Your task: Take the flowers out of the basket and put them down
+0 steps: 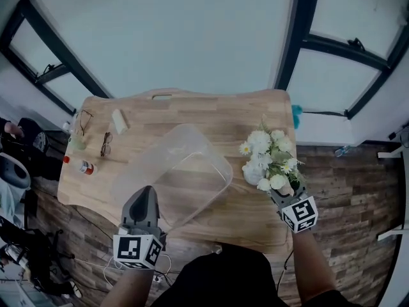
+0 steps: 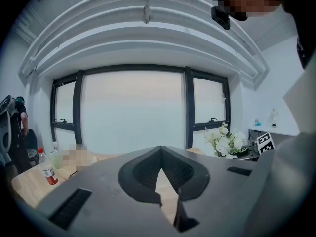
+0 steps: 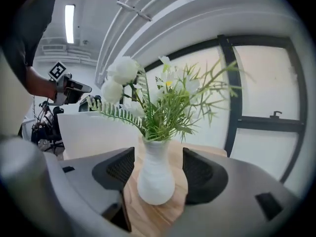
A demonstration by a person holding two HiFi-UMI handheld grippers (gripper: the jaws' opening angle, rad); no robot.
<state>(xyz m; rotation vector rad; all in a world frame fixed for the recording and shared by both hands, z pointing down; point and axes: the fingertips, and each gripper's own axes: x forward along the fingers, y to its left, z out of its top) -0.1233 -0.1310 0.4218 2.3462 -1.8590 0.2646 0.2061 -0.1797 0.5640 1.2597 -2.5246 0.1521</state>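
Right gripper point(image 3: 157, 174) jaws wide apart – white vase point(image 3: 155, 154) of white flowers point(image 1: 270, 153) stands upright between them on the wooden table point(image 1: 211, 114), pads clear of it on both sides. Vase sits just right of the clear plastic basket point(image 1: 172, 171). Left gripper point(image 2: 161, 157) – tips together, nothing in them, at the basket's near edge

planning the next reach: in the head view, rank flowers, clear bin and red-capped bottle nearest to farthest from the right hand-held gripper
1. flowers, just ahead of the right hand-held gripper, on the table's right side
2. clear bin, at the table's centre
3. red-capped bottle, at the far left edge
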